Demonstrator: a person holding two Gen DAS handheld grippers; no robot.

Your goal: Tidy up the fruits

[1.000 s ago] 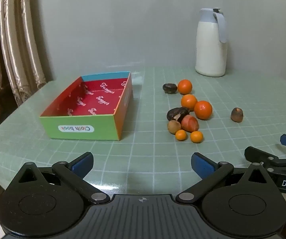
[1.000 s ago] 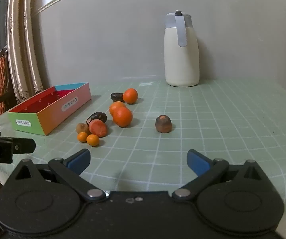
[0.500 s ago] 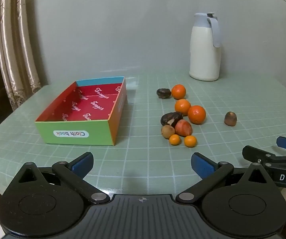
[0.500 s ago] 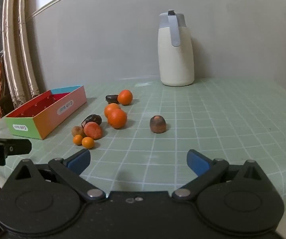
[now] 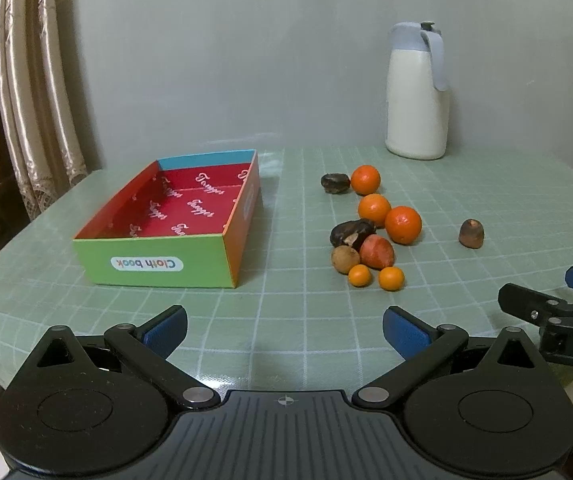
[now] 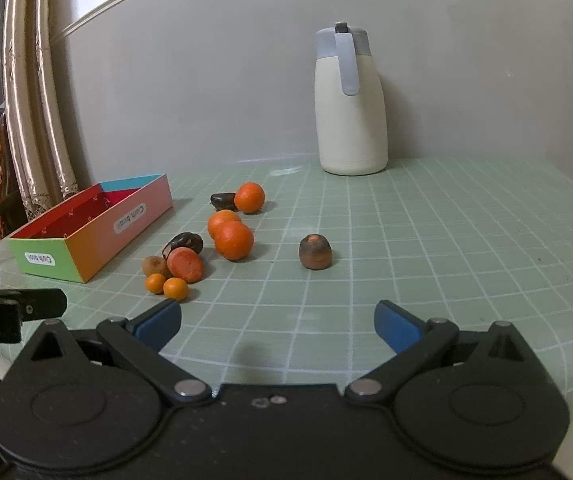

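Task not yet begun, by the look of it. The multicoloured open cardboard box with red lining (image 5: pixel 174 216) sits toward the left edge of the green grid-patterned table (image 5: pixel 286 312), with nothing in it. All fruit lies loose mid-table: three oranges (image 5: pixel 403 225), two small kumquats (image 5: pixel 391 278), several dark and brownish pieces, and one brown fruit (image 6: pixel 315 252) apart to the right. Left gripper (image 5: pixel 284 326) and right gripper (image 6: pixel 278 320) hang at the near edge, jaws spread wide, holding nothing. Every piece remains to be boxed.

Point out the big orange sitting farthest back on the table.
The orange beside the dark fruit; the other two oranges lie nearer.
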